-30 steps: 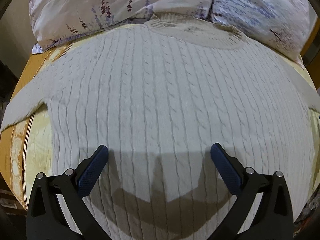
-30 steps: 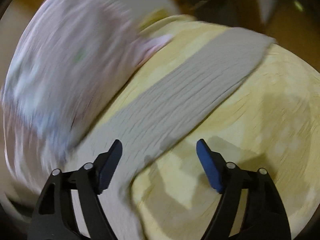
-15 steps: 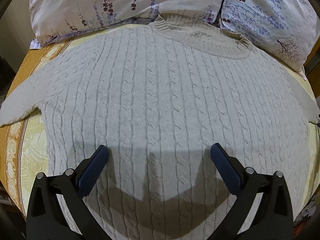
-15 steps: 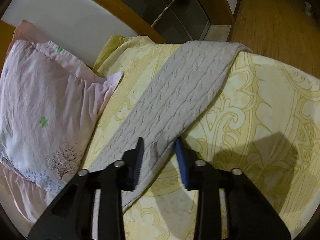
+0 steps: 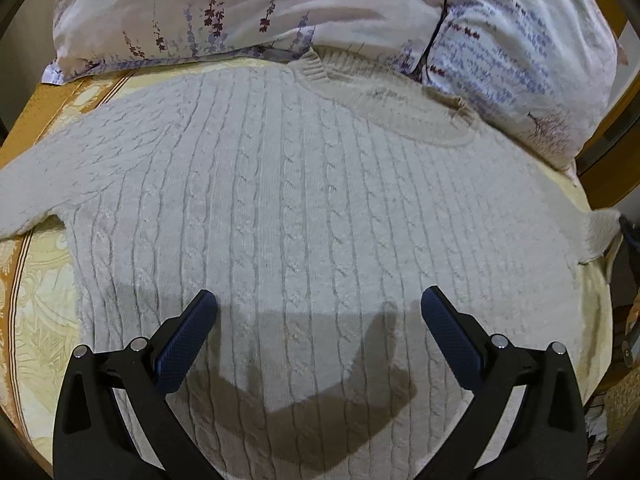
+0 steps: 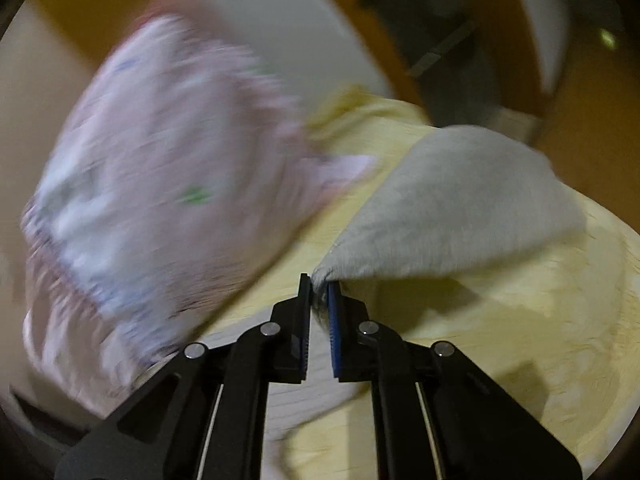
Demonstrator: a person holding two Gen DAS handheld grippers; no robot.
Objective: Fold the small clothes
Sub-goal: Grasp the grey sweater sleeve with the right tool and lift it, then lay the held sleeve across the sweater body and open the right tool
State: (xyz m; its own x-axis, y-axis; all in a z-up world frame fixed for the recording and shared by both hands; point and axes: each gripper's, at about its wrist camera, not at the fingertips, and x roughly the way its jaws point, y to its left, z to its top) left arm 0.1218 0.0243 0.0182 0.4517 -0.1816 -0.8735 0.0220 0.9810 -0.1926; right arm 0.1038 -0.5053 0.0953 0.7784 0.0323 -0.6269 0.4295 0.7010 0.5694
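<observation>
One sweater sleeve (image 6: 452,208) between right gripper (image 6: 319,284) pads.

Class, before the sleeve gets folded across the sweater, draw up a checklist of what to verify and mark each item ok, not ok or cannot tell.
1. Right gripper jaws shut on the sleeve: ok.
2. Sleeve lifted off the yellow bedspread: ok at the pinched part; far end cannot tell, blurred.
3. Sweater body lying flat: ok.
4. Left gripper open and holding nothing, above the sweater body: ok.
5. Collar clear of the pillows: not ok, they meet.
</observation>
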